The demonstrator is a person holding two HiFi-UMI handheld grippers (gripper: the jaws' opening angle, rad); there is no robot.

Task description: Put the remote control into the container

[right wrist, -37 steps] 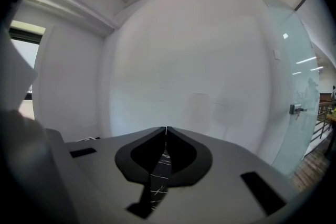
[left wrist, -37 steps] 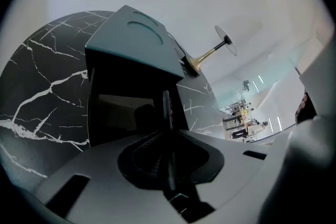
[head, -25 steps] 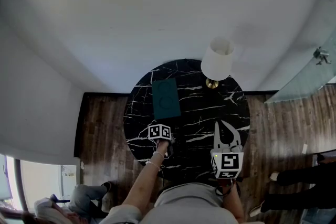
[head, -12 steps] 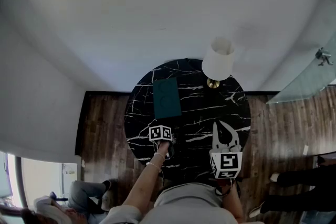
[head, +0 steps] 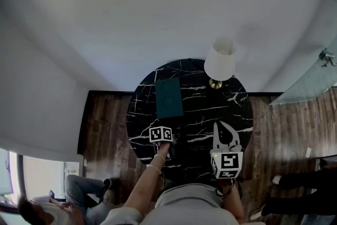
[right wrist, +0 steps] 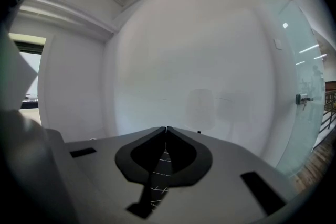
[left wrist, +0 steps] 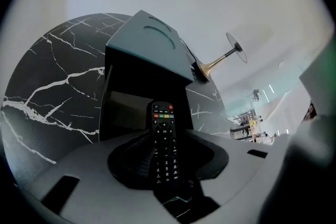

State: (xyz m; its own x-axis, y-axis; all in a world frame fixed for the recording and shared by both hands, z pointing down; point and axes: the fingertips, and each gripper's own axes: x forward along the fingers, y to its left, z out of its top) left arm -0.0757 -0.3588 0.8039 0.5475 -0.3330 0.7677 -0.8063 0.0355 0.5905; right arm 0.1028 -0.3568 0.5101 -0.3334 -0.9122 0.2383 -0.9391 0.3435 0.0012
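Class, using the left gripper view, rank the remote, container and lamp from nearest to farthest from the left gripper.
1. Remote: between the left gripper's jaws, which have just opened.
2. Container: straight ahead, behind the remote.
3. Lamp: beyond the container, at right.

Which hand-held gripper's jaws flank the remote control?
The left hand-held gripper: its jaws, which have just been opening, flank the remote control; the right hand-held gripper is shut, empty.

Round black marble table point(head: 202, 105), white-shaded lamp point(head: 220, 59), wood floor point(head: 102, 124), white wall point(head: 158, 8).
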